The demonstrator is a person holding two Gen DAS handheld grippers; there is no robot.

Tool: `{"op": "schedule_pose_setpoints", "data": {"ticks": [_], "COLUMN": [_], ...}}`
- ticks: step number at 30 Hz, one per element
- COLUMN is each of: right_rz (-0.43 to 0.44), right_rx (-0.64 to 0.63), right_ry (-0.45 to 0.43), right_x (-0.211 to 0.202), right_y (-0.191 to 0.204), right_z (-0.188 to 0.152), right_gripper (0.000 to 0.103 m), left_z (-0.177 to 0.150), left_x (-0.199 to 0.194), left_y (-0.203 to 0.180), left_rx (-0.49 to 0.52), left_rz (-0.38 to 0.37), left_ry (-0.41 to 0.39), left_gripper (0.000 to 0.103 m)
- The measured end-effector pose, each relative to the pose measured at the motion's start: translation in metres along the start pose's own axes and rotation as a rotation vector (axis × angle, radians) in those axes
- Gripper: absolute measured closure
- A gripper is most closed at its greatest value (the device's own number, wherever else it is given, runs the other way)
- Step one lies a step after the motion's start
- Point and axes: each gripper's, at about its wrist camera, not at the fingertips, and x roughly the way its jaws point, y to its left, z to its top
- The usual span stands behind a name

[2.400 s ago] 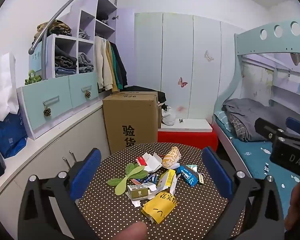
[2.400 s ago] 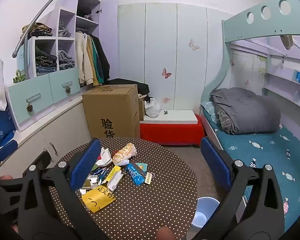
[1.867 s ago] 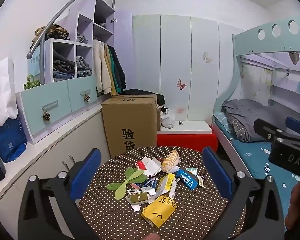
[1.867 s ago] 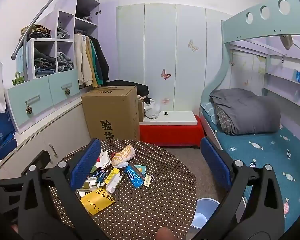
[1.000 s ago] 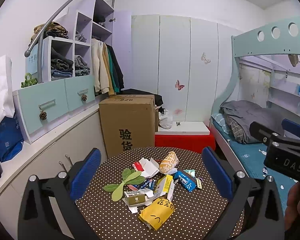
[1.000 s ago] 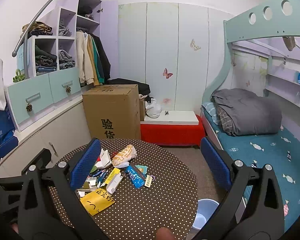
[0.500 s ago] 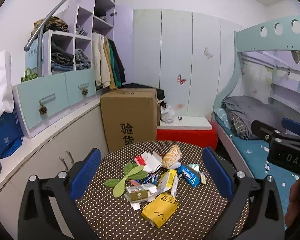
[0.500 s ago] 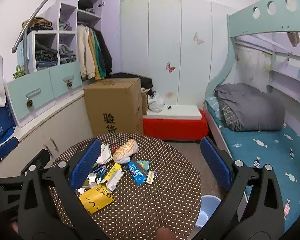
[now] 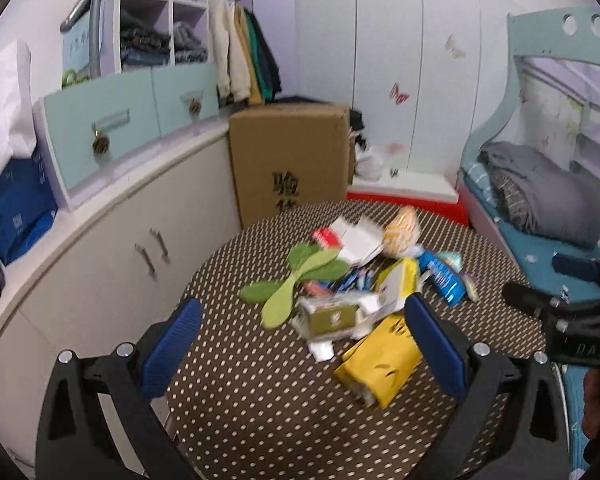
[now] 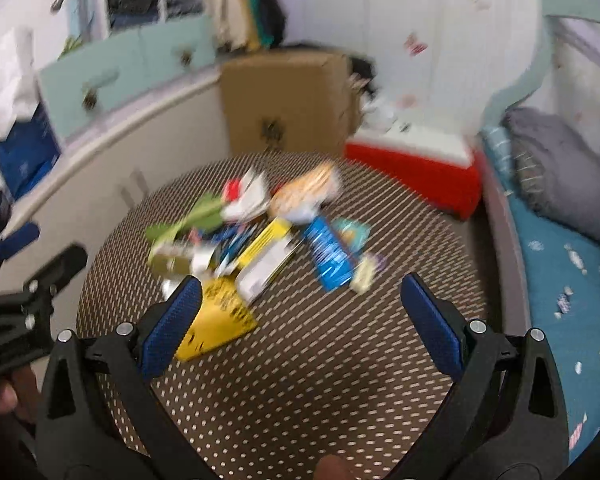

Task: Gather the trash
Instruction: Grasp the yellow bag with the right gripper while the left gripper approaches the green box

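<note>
Round worktop point(image 9: 260, 400) covered in brown cloth with pale dots. Beyond its far edge, a tall cardboard box point(image 9: 290, 160) with black printed characters; just right of the box, a low red platform point(image 9: 404, 198) with a white top. Left side: cream cabinets point(image 9: 112, 248), pale blue drawers point(image 9: 128, 124), hanging clothes point(image 9: 242, 60). Right side: bed point(image 9: 540, 248) with a grey folded blanket point(image 9: 544, 196).

Left gripper point(image 9: 302, 334) wide open above table point(image 9: 260, 400), empty. Trash pile point(image 9: 364, 280) toward far edge: yellow wrapper point(image 9: 380, 364) nearest, green box point(image 9: 332, 318), leaves point(image 9: 296, 280), blue packet point(image 9: 442, 282). Right gripper point(image 9: 572, 300) at right edge.
</note>
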Motion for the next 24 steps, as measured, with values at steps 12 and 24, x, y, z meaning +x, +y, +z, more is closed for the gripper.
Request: {"op": "schedule_pose_setpoints", "data": {"ticks": [12,24], "right_rz": [0.214,0.213], "right_rx": [-0.234,-0.244], "right_ry": [0.226,0.260], "right_x": [0.080,0.121], "right_y": [0.061,0.060], "right_z": [-0.029,-0.037], "right_gripper": [0.006,0.017], "left_z": [-0.038,-0.034], "left_x": [0.042,0.062], "left_y": [0.044,0.040], "left_rx": [-0.033,-0.043], "left_rz": [0.082,0.028], "left_ry": [0.159,0.176], "left_gripper": [0.004,0.004]}}
